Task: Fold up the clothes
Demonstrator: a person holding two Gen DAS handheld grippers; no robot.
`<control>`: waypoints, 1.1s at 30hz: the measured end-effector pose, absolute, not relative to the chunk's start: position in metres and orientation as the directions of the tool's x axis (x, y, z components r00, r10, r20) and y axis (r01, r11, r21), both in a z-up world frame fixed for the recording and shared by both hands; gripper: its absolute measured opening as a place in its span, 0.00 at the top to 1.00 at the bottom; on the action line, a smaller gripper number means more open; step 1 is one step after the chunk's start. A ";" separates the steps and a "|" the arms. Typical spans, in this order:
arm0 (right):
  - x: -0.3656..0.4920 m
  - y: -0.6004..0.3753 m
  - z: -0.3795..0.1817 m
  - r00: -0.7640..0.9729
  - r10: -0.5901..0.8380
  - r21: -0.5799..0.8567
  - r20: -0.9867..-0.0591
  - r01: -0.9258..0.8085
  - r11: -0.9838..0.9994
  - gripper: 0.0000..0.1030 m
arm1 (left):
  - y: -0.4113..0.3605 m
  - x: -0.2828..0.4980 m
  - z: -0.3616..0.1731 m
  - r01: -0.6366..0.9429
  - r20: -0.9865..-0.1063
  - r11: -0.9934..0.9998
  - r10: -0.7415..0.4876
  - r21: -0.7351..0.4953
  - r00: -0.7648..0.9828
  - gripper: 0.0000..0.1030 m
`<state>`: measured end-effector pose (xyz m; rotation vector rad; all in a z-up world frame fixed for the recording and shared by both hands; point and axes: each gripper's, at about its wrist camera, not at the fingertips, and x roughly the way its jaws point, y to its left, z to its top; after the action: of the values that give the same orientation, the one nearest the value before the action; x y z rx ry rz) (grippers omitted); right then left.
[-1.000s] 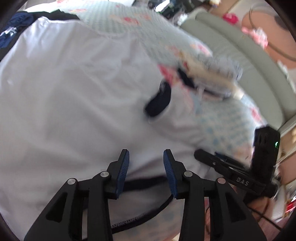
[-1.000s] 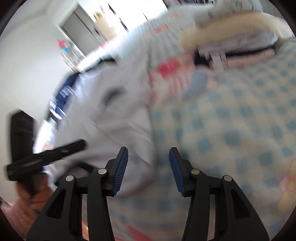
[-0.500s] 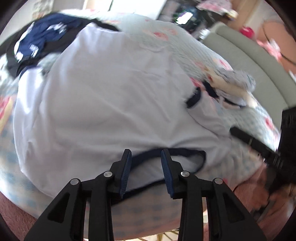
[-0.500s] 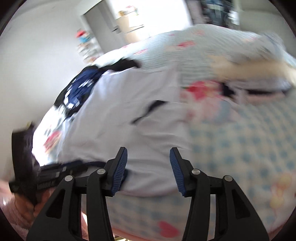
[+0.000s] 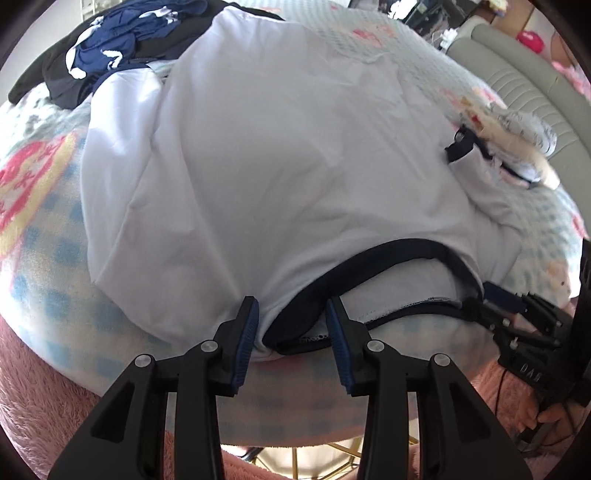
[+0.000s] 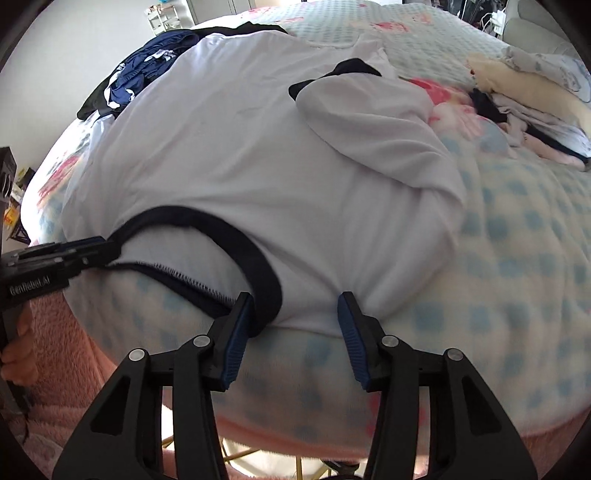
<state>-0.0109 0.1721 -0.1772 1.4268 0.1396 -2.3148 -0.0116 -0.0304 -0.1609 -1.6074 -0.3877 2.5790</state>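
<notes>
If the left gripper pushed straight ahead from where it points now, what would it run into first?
Most likely the white T-shirt, at its navy collar, which already lies between the open left gripper fingers; depth is hard to judge.

A blue-checked blanket [image 5: 48, 258] with pink and yellow cartoon prints covered the bed, showing at 9 o'clock in the left view and at 3 o'clock in the right view. A fluffy pink cover [image 5: 44, 398] lay under its near edge, at 8 o'clock. A grey padded headboard [image 5: 517, 85] curved along 2 o'clock, with a bright pink object [image 5: 530, 38] just beyond it. Gold metal legs [image 5: 295, 458] showed at 6 o'clock. In the right view a wire rack [image 6: 162, 16] stood at 11 o'clock beside a pale cabinet [image 6: 218, 7].
</notes>
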 end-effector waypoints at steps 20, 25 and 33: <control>-0.028 0.211 -0.176 -0.384 -0.420 0.318 -0.822 0.300 -0.899 0.56 | -0.024 -0.023 -0.171 0.037 -0.852 -0.948 0.266 -0.316 -0.451 0.55; -0.027 0.226 -0.137 -0.454 -0.485 0.372 -0.747 0.319 -0.872 0.55 | -0.014 -0.025 -0.146 -0.031 -0.829 -0.954 0.275 -0.298 -0.487 0.53; -0.063 0.275 -0.126 -0.545 -0.308 0.243 -0.780 0.190 -0.951 0.50 | 0.042 -0.070 -0.121 -0.185 -0.777 -0.943 0.331 -0.275 -0.536 0.52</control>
<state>-0.0628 0.2748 -0.1256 1.3143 -0.1874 -2.5291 -0.0702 0.0418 -0.1208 -1.3189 -0.2290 2.5097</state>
